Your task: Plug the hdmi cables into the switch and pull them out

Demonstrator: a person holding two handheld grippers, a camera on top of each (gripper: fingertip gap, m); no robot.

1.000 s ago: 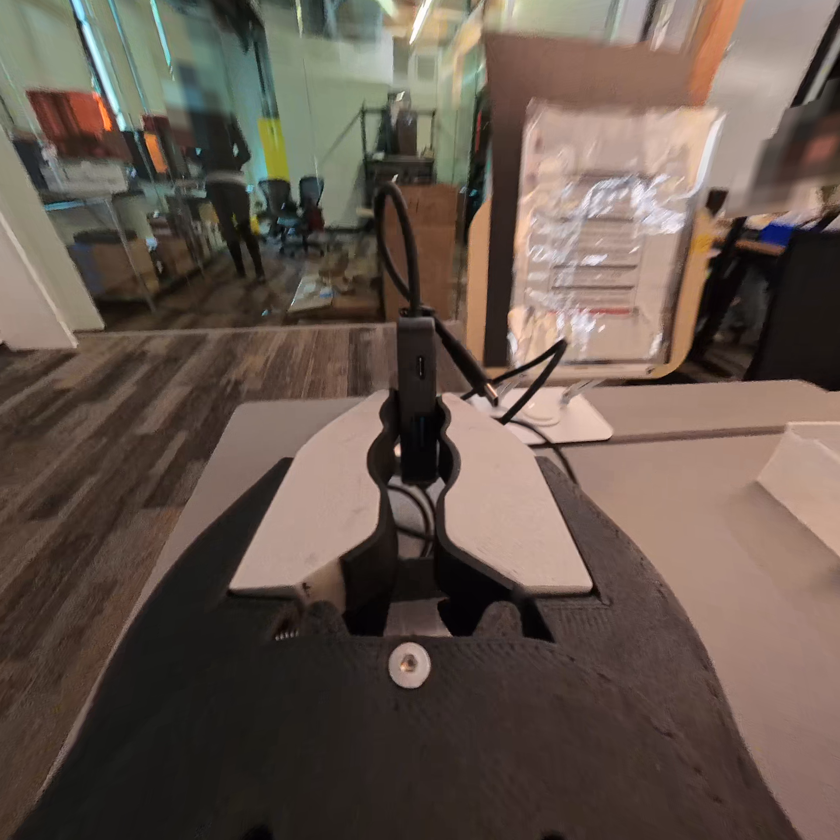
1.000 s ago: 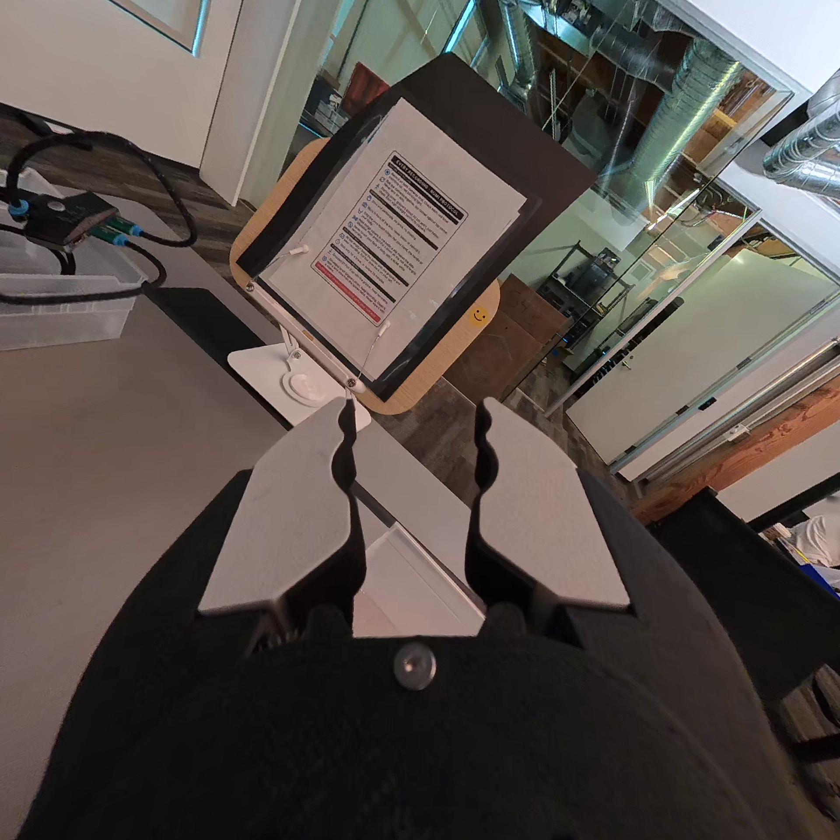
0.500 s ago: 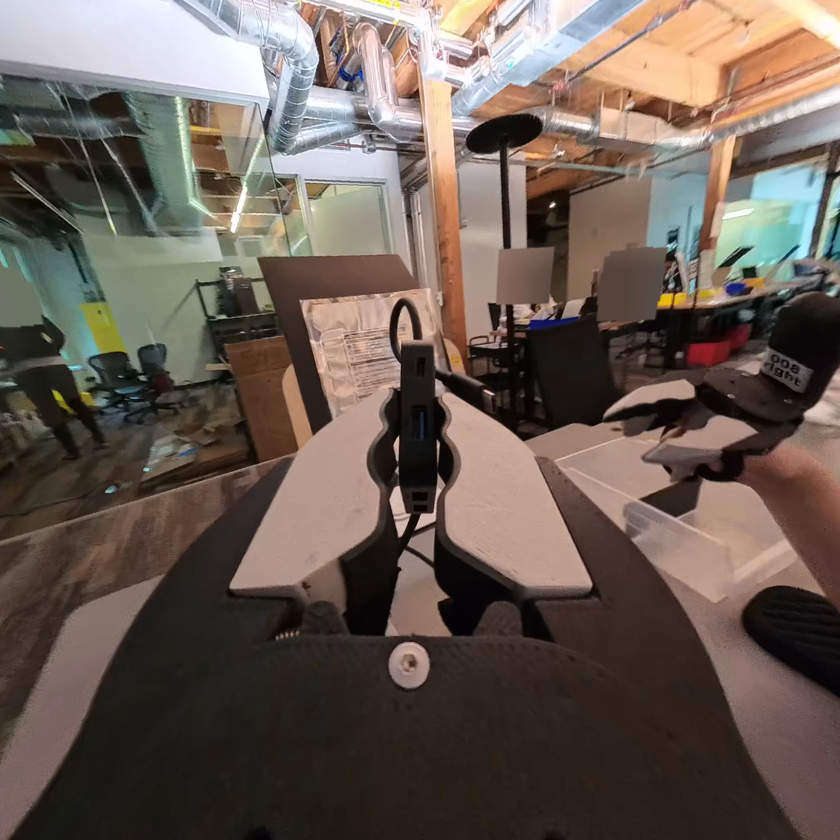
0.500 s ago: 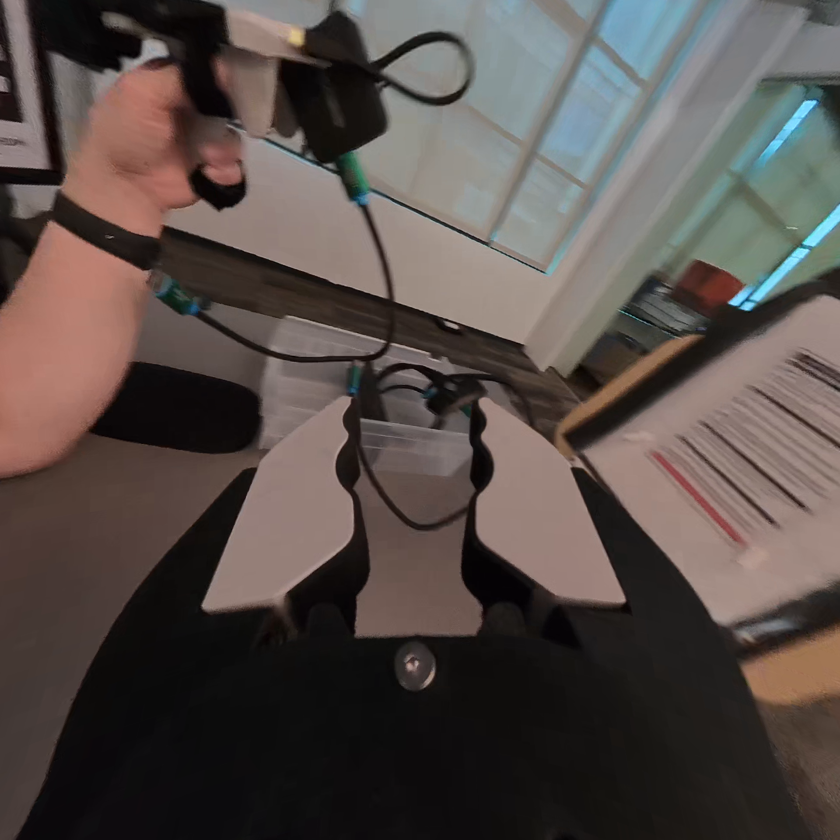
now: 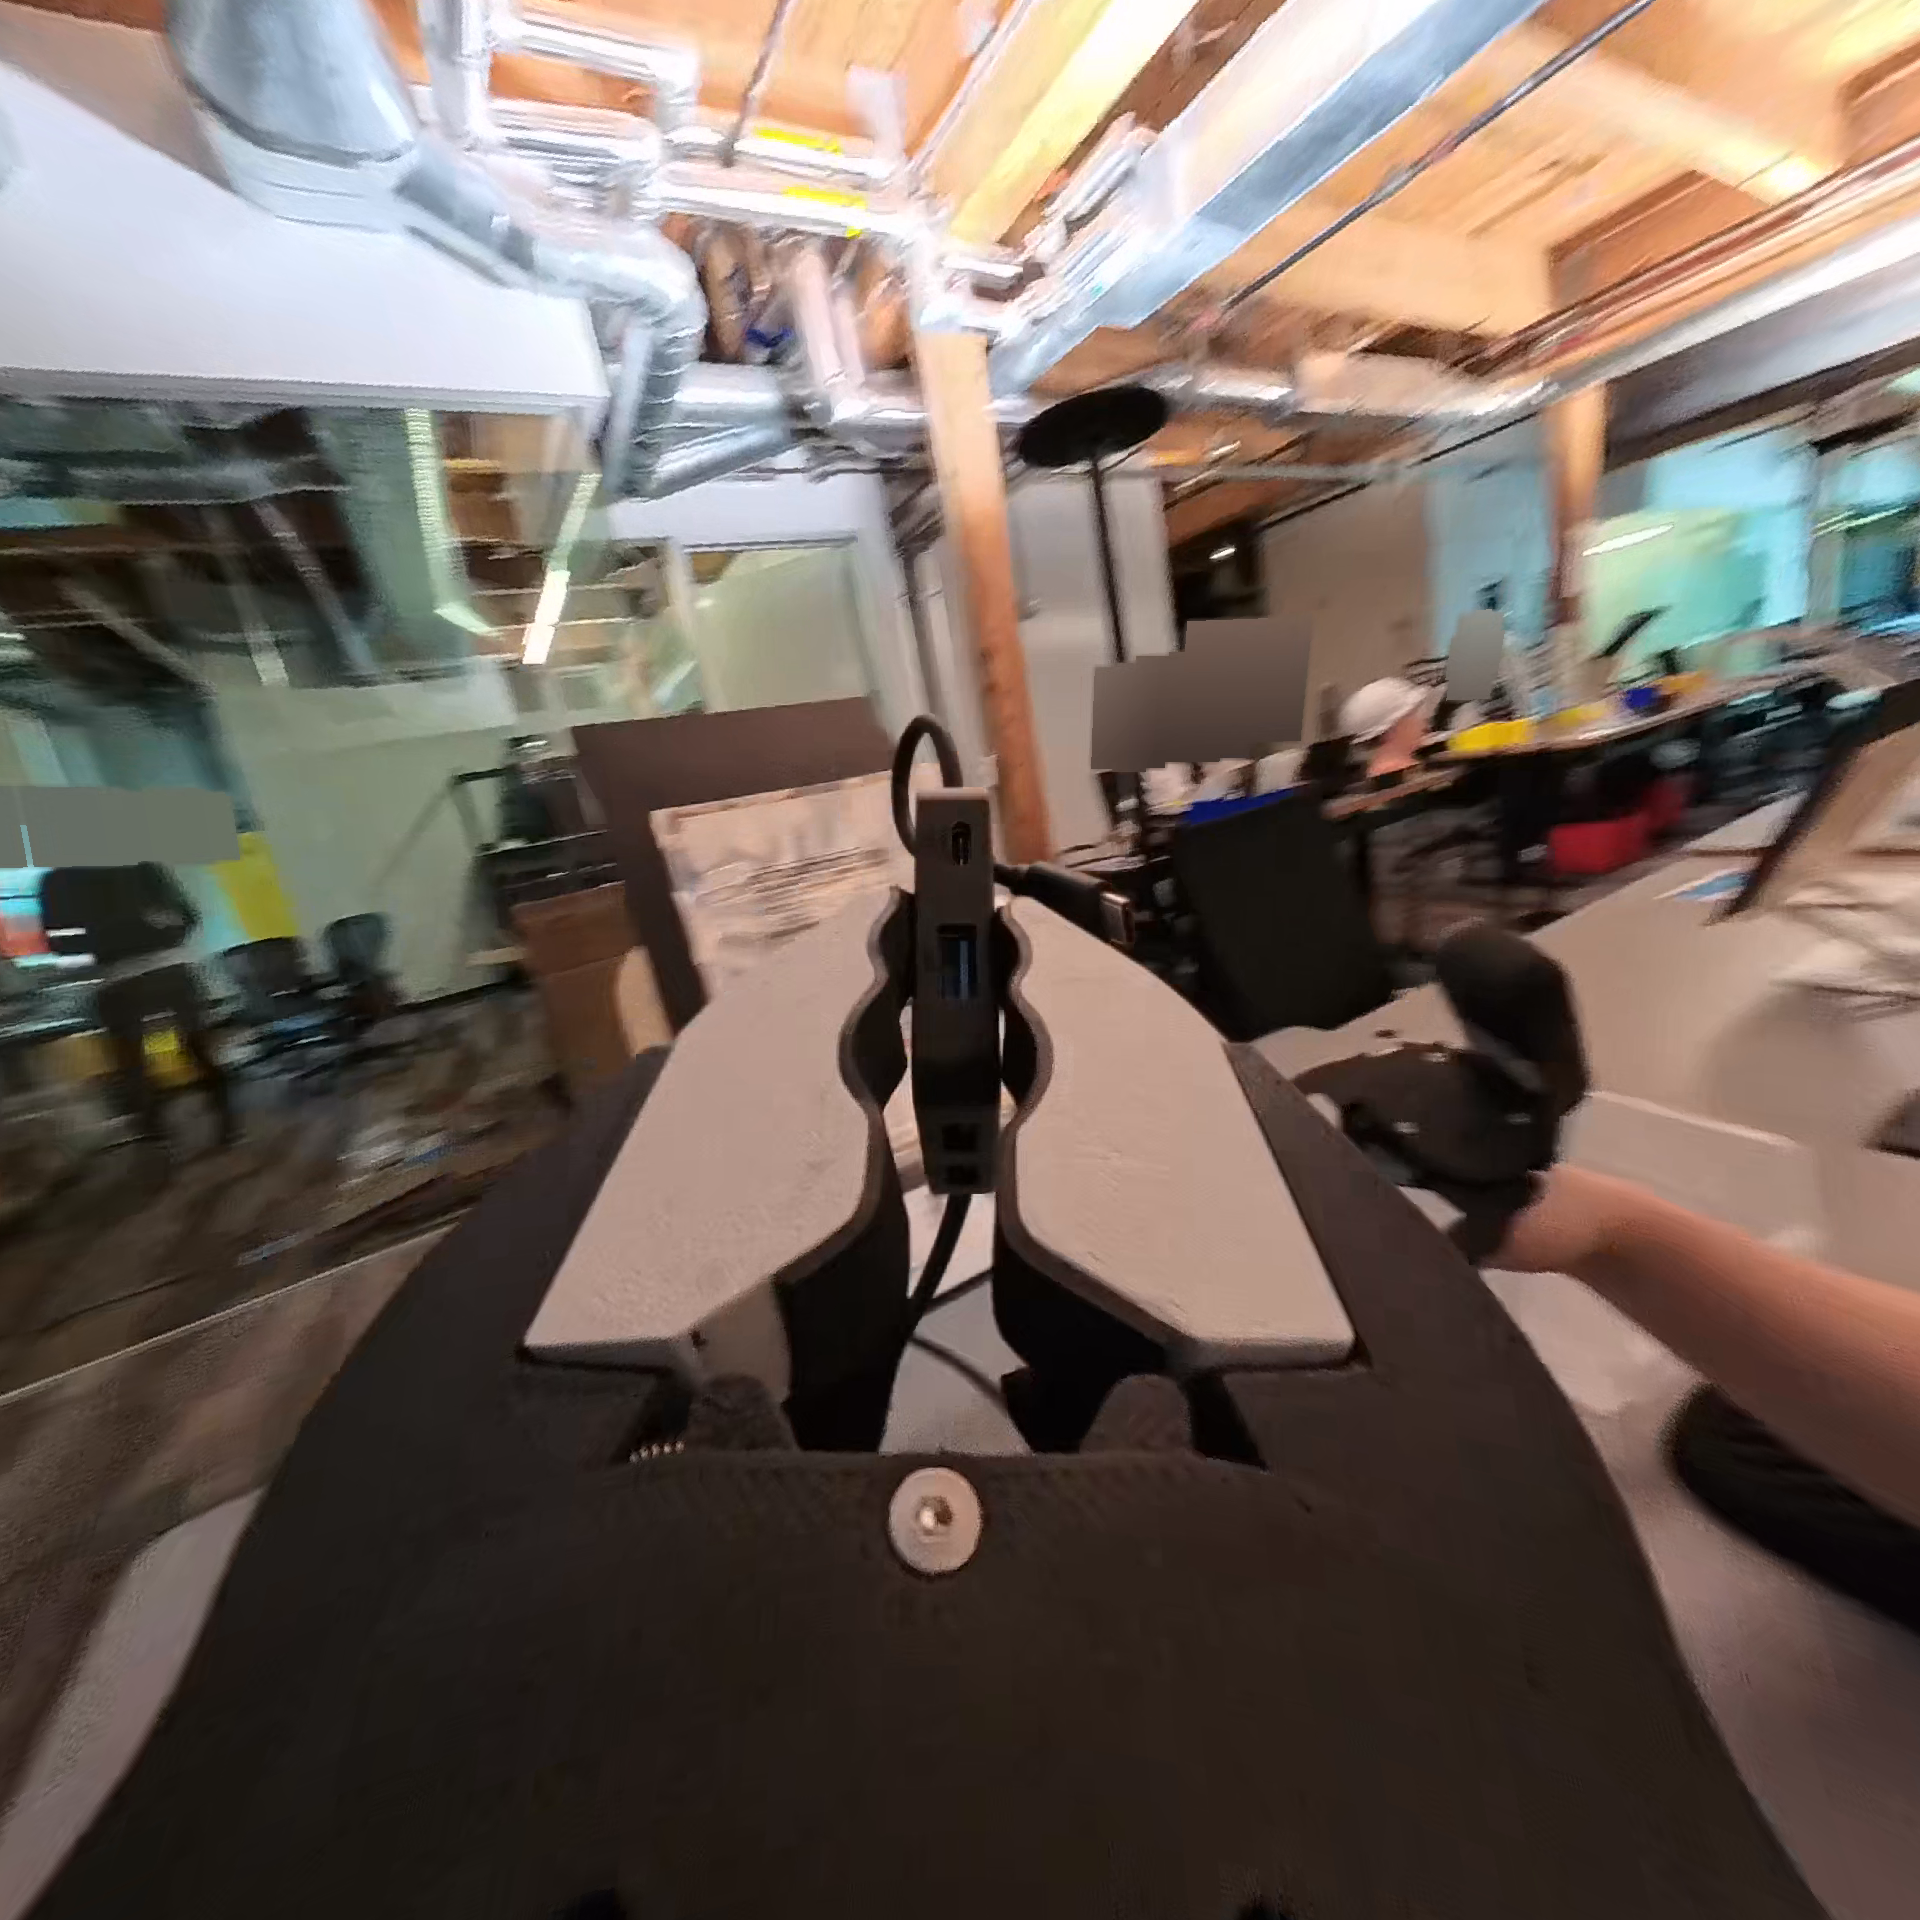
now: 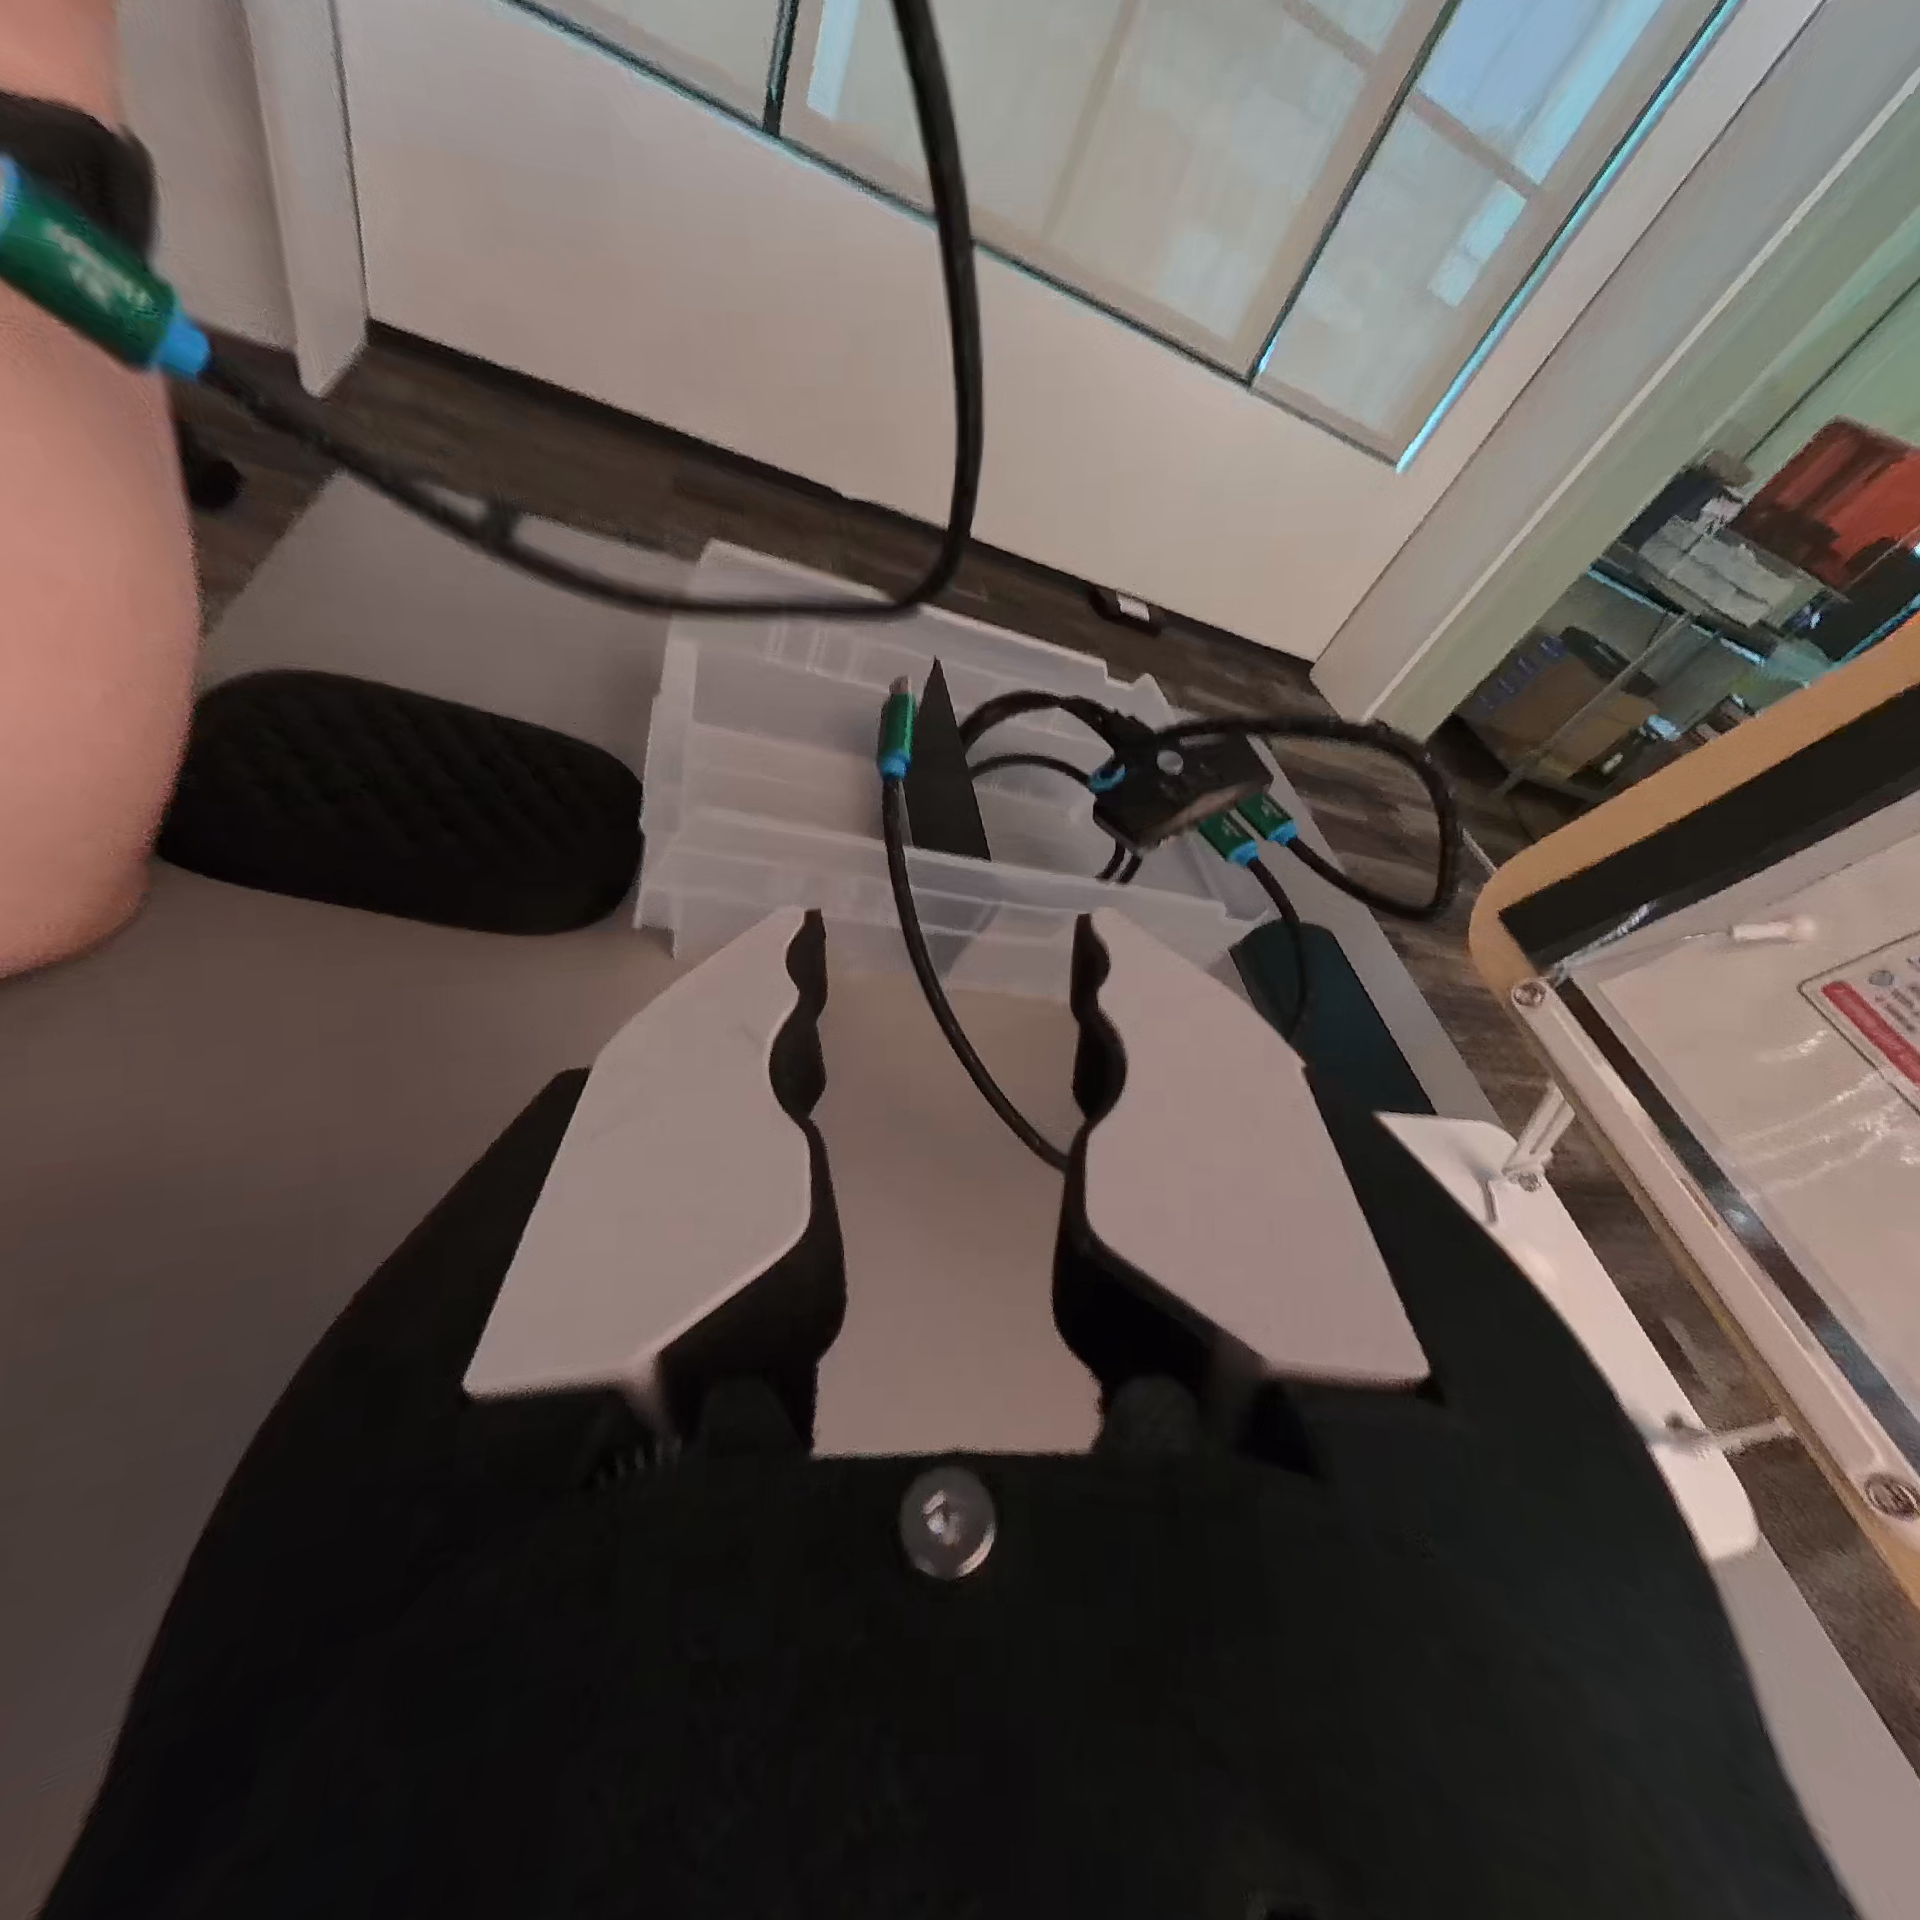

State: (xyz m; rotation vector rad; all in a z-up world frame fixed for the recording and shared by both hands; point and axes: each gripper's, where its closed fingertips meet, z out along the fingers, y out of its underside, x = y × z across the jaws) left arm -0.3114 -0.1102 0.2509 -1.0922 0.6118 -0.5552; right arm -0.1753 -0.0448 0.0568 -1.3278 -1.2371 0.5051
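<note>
— Between the closed fingers of the left gripper (image 5: 951, 1023) a slim dark hub (image 5: 954, 977) is clamped upright, well above the table (image 6: 312, 1091). It is judged light and rigid; its flat sides are best gripped.

— And the right gripper (image 6: 945, 1023)?

— It is held wide open, empty. A green-ended hdmi cable (image 6: 899, 743) rests on the clear bin (image 6: 790, 862), beside a switch (image 6: 1174, 790) with cables plugged in; the springy lead should be taken by its stiff plug. A slack cable (image 6: 961, 312) is draped across the approach.
</note>
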